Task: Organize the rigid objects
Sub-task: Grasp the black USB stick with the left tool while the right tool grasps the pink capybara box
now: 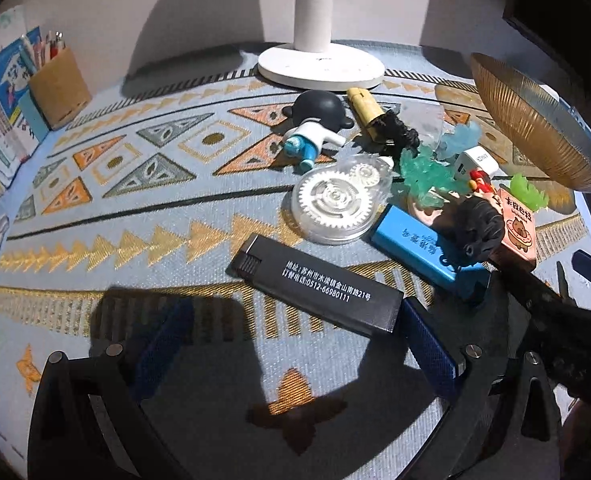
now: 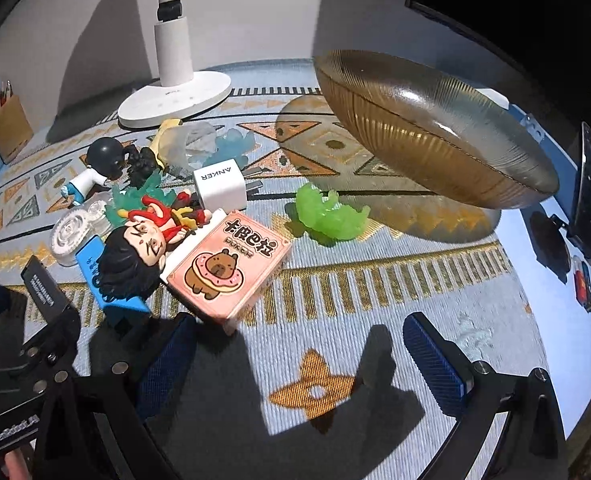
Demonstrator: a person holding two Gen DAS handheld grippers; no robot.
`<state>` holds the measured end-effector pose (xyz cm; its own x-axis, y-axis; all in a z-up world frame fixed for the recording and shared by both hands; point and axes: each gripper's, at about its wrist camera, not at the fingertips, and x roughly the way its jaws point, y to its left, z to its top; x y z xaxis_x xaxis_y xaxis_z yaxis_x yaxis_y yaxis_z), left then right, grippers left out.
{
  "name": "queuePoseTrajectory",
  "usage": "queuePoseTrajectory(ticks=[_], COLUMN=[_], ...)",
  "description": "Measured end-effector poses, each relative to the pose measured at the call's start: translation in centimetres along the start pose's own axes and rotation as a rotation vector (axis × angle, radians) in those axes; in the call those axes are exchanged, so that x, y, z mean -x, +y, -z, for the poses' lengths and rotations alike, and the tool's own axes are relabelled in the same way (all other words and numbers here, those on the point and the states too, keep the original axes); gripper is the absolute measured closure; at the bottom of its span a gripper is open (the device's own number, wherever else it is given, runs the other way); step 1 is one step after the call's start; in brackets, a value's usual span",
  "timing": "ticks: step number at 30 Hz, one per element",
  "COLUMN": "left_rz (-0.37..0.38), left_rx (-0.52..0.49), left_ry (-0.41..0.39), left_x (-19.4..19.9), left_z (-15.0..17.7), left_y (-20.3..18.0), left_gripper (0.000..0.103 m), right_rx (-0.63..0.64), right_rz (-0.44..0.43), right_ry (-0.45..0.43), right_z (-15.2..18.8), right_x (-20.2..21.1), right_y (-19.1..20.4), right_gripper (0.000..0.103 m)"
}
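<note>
the black lighter lies slantwise, just above the left gripper, its fingers wide open and empty; right gripper also open, empty.

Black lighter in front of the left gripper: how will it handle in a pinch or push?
The black lighter is probably rigid: a flat, straight-edged bar. It lies flat on the woven cloth, so it will likely slide, not roll. Its smooth faces may slip between the pads.

Both wrist views look low and close across the patterned cloth, sharing the lamp base
</note>
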<state>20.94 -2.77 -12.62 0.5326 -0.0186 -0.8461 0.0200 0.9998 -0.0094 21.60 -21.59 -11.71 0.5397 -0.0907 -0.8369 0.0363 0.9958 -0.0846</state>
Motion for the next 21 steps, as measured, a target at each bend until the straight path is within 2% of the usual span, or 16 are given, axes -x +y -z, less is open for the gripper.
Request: queuePoseTrajectory(ticks=[2,4,6,10,13,15,17,19,21], left_rz=[-0.007,-0.002,-0.009,-0.046,-0.073,-0.033,0.047,0.092,0.084], left_rx=[-0.004,0.001,0.019,0.064,0.125,0.141,0.136,0.125,0.11], left_ry=[0.001,0.007,0.017,0.029,0.035,0.032,0.027,0.023,0.024], left_x=[0.2,0.3,0.5,0.8,1.1,1.4,1.6,1.4,0.9], left_z=[0.2,0.4,0.6,0.9,1.0,0.8,0.3,-0.3,-1.0], left_y=[0.3,1.0,2.1,5.1,7.7,8.3,7.8,6.8,5.8], left_gripper=[0.001,0.001,0.001,0.001,0.001,0.001,0.001,0.001,0.001], right_rx=[-0.019,-0.049,-0.084,-0.177,-0.198,-0.171,-0.117,-0.073,-0.04], right_rz=[-0.029,-0.059,-0.048,-0.028,-0.032,-0.105,-0.185,-0.2,-0.215], right_ry=[0.002,0.002,-0.001,-0.009,-0.043,-0.041,0.0,0.025,0.04], right_z=[0.0,0.2,0.3,0.7,0.5,0.2,0.0,0.3,0.6], right_x=[-0.1,0.0,0.1,0.6,1.8,2.2,1.7,1.4,1.1], right_y=[-0.5,-1.2,-2.2,-5.3,-6.6,-6.3,-5.2,-3.8,-2.6], right_gripper=[0.008,0.017,0.02,0.02,0.02,0.019,0.019,0.019,0.019])
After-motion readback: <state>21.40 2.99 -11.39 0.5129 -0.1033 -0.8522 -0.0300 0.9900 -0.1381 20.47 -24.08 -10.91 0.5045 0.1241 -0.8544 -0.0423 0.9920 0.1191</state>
